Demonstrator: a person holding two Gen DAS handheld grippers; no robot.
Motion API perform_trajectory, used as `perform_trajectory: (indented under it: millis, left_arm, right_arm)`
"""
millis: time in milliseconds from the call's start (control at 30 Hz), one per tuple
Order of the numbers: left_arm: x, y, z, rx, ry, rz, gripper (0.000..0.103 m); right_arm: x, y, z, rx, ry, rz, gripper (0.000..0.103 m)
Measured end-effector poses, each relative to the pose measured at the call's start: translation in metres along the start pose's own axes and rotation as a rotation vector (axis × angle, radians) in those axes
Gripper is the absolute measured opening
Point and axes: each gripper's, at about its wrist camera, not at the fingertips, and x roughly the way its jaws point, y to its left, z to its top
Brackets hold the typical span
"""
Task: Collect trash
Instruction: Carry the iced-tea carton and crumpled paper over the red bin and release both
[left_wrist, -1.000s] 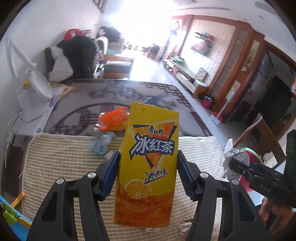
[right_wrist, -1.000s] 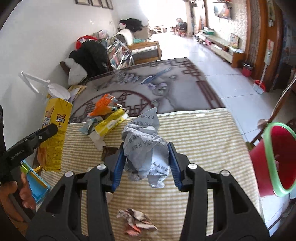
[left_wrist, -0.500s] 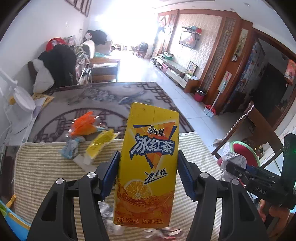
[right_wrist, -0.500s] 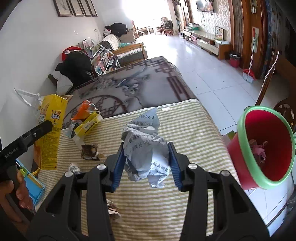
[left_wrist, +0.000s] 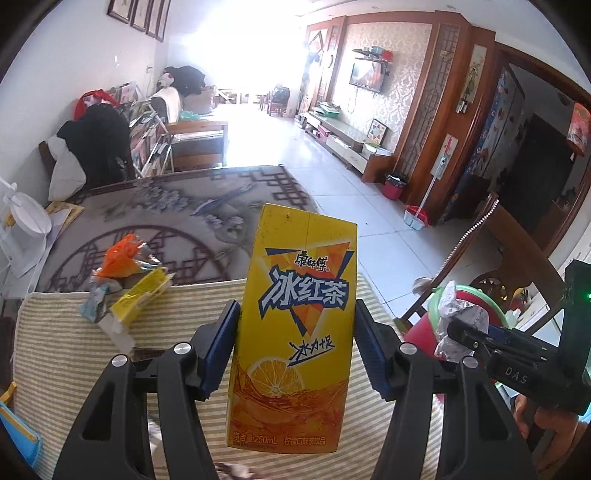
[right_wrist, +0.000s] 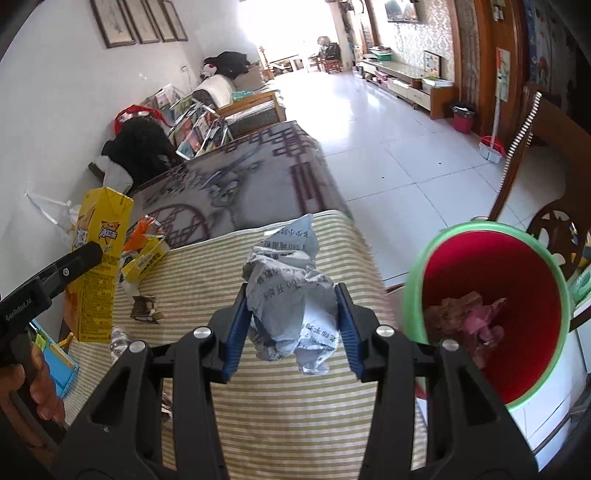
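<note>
My left gripper (left_wrist: 295, 354) is shut on a yellow iced-tea carton (left_wrist: 295, 325), held upright above the striped tablecloth (left_wrist: 62, 332). The carton also shows in the right wrist view (right_wrist: 98, 258). My right gripper (right_wrist: 291, 325) is shut on a crumpled paper ball (right_wrist: 291, 295), held above the cloth's right edge, just left of a red bin with a green rim (right_wrist: 491, 306). The bin holds pink and brown scraps (right_wrist: 476, 314). In the left wrist view the paper ball (left_wrist: 458, 317) sits in front of the bin (left_wrist: 421, 328).
Orange, yellow and pale blue wrappers (left_wrist: 125, 277) lie at the cloth's far left edge. A small brown wrapper (right_wrist: 144, 306) lies on the cloth. A patterned grey surface (left_wrist: 184, 218) lies beyond. A wooden chair (right_wrist: 554, 229) stands behind the bin. A blue tray (right_wrist: 55, 362) is at the left.
Both grippers have moved right with their loads. The red bin has come closer and larger in the right wrist view. The wrappers have slid left in the left wrist view.
</note>
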Motion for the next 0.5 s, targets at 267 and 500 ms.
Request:
perform_trajectory:
  millis: [267,500]
  left_arm:
    - [0.017,-0.049,0.002,0.044,0.009,-0.036,0.058]
    - [0.034,-0.102,0.006,0.105,0.007,-0.111,0.058]
  right_arm:
    - [-0.02,-0.065,0.004,0.07,-0.035,-0.068,0.044]
    - [-0.036,-0.129,0.011,0.136,-0.056,-0.168,0.044]
